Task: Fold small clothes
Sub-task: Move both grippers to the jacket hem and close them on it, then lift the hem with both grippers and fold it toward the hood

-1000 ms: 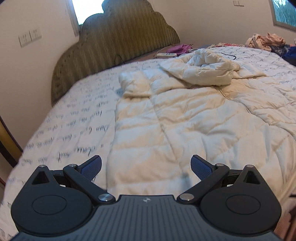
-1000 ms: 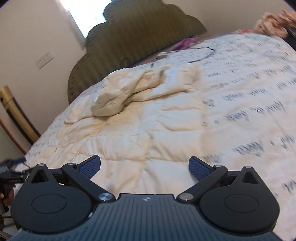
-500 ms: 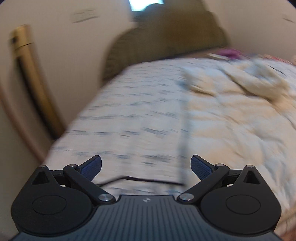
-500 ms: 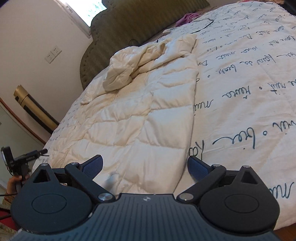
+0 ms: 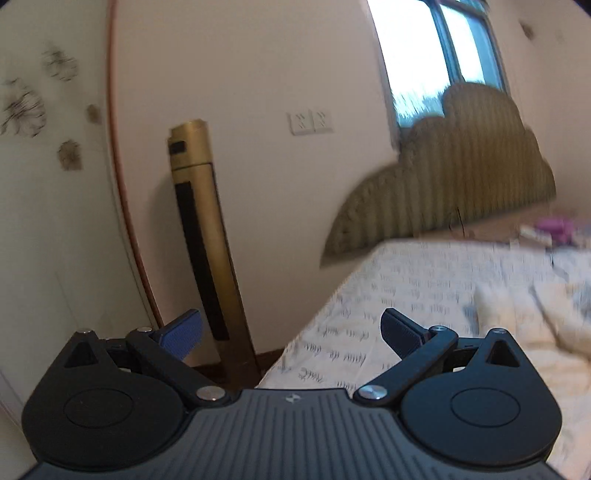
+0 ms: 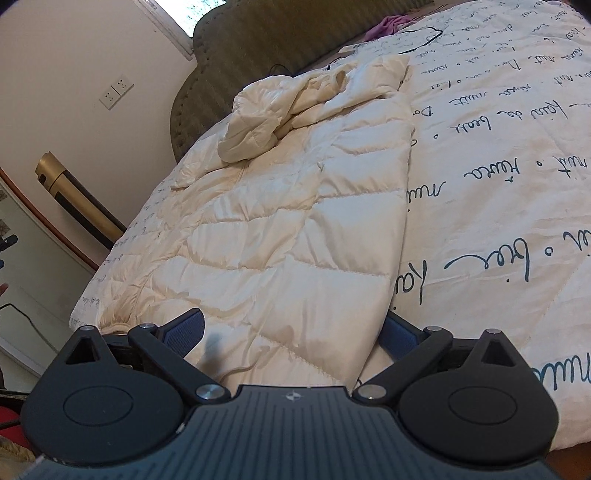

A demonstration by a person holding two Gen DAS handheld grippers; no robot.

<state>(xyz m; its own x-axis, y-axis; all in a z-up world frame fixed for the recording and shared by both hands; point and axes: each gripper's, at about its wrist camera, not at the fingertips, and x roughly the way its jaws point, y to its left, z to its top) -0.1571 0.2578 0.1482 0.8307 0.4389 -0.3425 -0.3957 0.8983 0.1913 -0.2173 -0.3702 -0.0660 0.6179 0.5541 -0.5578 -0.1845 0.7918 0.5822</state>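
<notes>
A cream quilted puffer jacket (image 6: 288, 236) lies spread on the bed, its hood bunched at the far end near the headboard. My right gripper (image 6: 293, 328) is open, its blue pads on either side of the jacket's near hem, low over it. My left gripper (image 5: 291, 332) is open and empty, off the bed's left corner and pointing at the wall. Only a blurred part of the jacket (image 5: 532, 325) shows at the right of the left wrist view.
The bed has a white sheet with dark script (image 6: 517, 155) and an olive padded headboard (image 5: 461, 177). A gold tower fan (image 5: 203, 236) stands by the wall left of the bed. Purple cloth (image 6: 388, 26) lies near the headboard.
My left gripper has swung left, away from the jacket, toward the wall and fan. My right gripper has moved down and closer to the jacket's near hem.
</notes>
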